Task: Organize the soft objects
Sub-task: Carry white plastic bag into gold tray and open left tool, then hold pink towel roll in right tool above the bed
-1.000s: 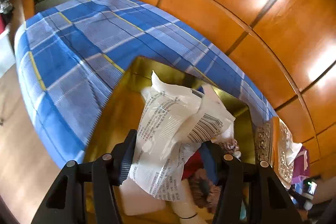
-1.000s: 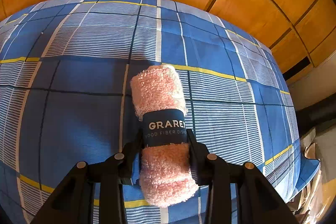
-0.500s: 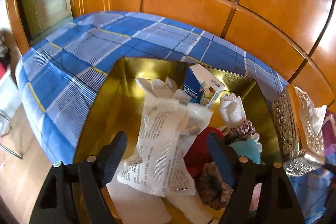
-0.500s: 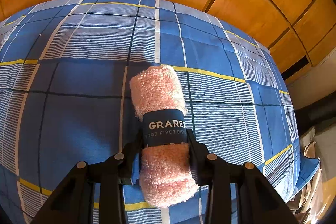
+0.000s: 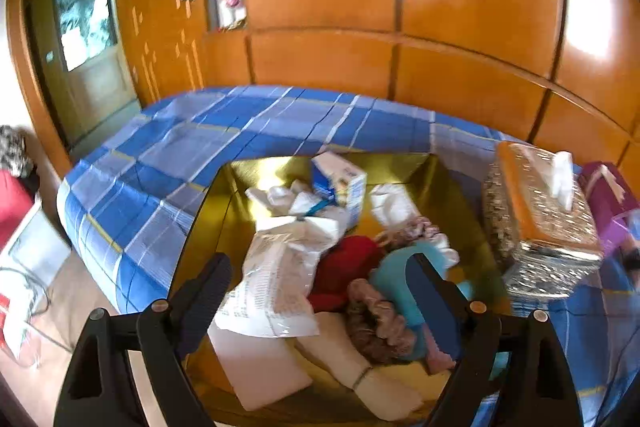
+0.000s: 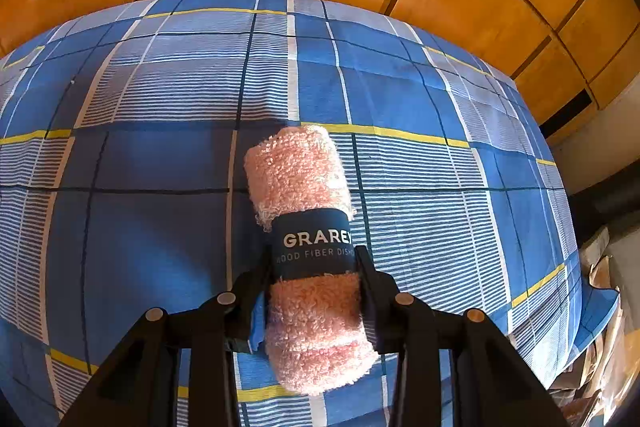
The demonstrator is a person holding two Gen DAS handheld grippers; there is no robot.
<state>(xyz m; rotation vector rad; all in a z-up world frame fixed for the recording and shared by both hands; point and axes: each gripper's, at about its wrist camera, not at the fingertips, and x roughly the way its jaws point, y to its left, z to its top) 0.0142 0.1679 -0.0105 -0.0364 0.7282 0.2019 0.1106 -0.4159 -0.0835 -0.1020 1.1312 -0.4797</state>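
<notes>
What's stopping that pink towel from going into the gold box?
Nothing visible blocks it. The towel sits clamped in the right gripper. The gold box is open-topped, though already crowded.

Blue plaid cloth (image 6: 160, 227) lies bare around the towel roll (image 6: 308, 251); the gold box (image 5: 224, 227) is crowded.

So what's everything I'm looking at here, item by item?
Gold tray: one, shiny, on the bed.
White printed plastic packet: one, lying in the tray.
Blue-and-white carton: one, at the tray's far side.
Red cloth: one, mid-tray.
Teal cloth: one, beside the red.
Brownish scrunchie: one, near front.
Silver-and-orange tissue box: one, right of the tray.
Blue checked bedsheet: one, covering the bed.
Rolled pink towel with navy band: one.
Left gripper: black, jaws just opened, nothing gripped.
Right gripper: black, clamped on the towel.
</notes>
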